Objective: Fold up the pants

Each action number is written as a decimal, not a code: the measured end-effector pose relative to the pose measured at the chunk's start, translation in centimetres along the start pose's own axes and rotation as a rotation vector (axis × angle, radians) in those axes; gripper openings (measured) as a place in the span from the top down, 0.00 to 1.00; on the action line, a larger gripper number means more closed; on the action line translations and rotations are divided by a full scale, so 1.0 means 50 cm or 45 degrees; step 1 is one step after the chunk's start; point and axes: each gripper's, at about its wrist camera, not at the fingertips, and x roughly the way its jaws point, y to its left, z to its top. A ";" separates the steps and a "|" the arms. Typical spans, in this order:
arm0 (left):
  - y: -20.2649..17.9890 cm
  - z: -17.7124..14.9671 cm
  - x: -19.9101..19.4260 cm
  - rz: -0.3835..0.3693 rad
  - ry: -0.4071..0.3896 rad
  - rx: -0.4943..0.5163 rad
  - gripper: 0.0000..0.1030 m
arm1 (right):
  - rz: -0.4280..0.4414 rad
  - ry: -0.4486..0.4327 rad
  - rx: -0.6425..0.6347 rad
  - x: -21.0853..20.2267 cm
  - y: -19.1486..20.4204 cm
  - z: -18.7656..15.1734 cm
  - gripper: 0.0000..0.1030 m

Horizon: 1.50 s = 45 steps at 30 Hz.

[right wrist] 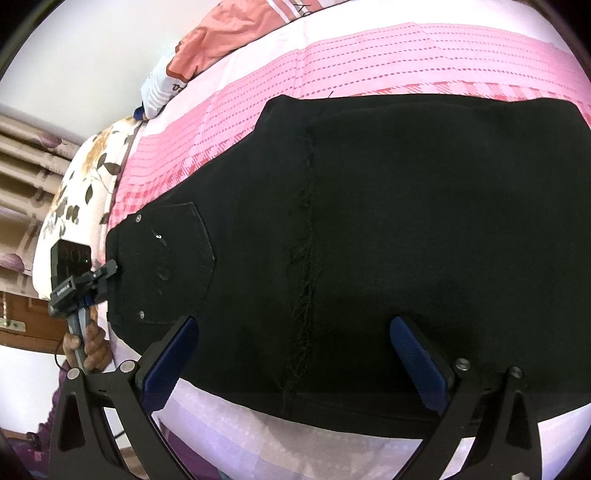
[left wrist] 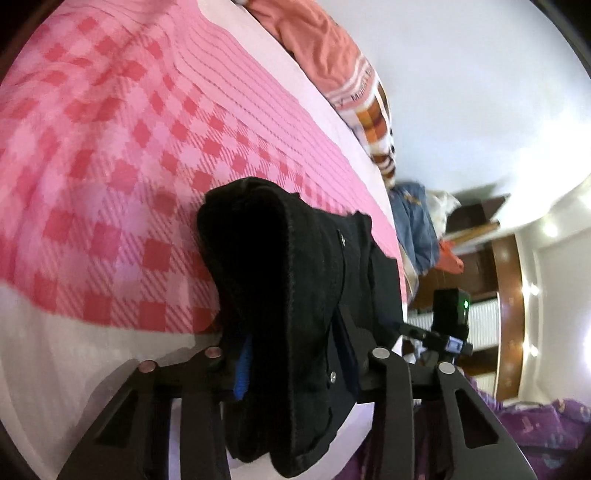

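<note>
Beyond the black pants [right wrist: 369, 229] we see an orange blanket [right wrist: 229, 33] and floral pillow [right wrist: 85, 177] on the pink checked bedspread [left wrist: 110, 147]. Our left gripper [left wrist: 295, 354] pinches the pants' waistband; our right gripper [right wrist: 295, 354] hangs wide open above them, gripping nothing.

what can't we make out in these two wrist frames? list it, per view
- Left wrist view: the left gripper fingers are buried in a bunched fold of the black pants; pad contact is hidden by cloth.
- Right wrist view: the pants' right end is cut off by the frame edge.
- Right wrist view: the left gripper is small at the waistband; its fingers can't be made out.
- Left wrist view: print on the orange cloth is blurred.
</note>
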 end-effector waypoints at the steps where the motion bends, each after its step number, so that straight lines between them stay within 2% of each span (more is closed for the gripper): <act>1: -0.002 -0.004 -0.003 0.010 -0.024 -0.017 0.67 | 0.013 -0.003 0.011 -0.001 -0.003 0.000 0.00; 4: -0.003 -0.016 -0.012 0.020 -0.078 -0.055 0.71 | 0.076 -0.024 0.067 -0.009 -0.017 0.003 0.00; 7: -0.022 -0.030 -0.017 0.015 -0.128 -0.066 0.73 | 0.118 -0.064 0.108 -0.023 -0.034 0.004 0.05; 12: -0.083 -0.044 -0.017 0.002 -0.191 -0.055 0.75 | 0.200 -0.157 0.090 -0.058 -0.032 0.005 0.05; 15: -0.127 -0.052 -0.015 -0.044 -0.208 -0.058 0.75 | 0.248 -0.192 0.054 -0.076 -0.025 0.005 0.05; 19: -0.199 -0.049 0.003 -0.057 -0.210 -0.040 0.75 | 0.321 -0.205 0.058 -0.090 -0.034 0.002 0.05; 24: -0.238 -0.043 0.036 -0.009 -0.200 -0.036 0.75 | 0.433 -0.184 0.011 -0.098 -0.024 -0.010 0.05; 26: -0.244 -0.044 0.045 0.006 -0.192 -0.041 0.75 | 0.417 -0.182 -0.062 -0.106 -0.010 -0.019 0.05; 29: -0.248 -0.045 0.048 0.130 -0.166 0.004 0.75 | 0.402 -0.191 -0.140 -0.116 0.002 -0.027 0.05; 32: -0.232 -0.043 0.050 0.198 -0.127 0.018 0.75 | 0.435 -0.190 -0.102 -0.116 -0.014 -0.028 0.05; 37: -0.158 -0.046 0.030 0.231 -0.098 -0.028 0.74 | 0.465 -0.171 -0.032 -0.107 -0.037 -0.029 0.05; 40: -0.136 -0.041 0.030 0.273 -0.078 0.014 0.67 | 0.457 -0.163 -0.035 -0.105 -0.035 -0.028 0.05; 45: -0.075 -0.039 0.023 0.358 -0.008 0.058 0.66 | 0.450 -0.152 -0.035 -0.096 -0.033 -0.025 0.05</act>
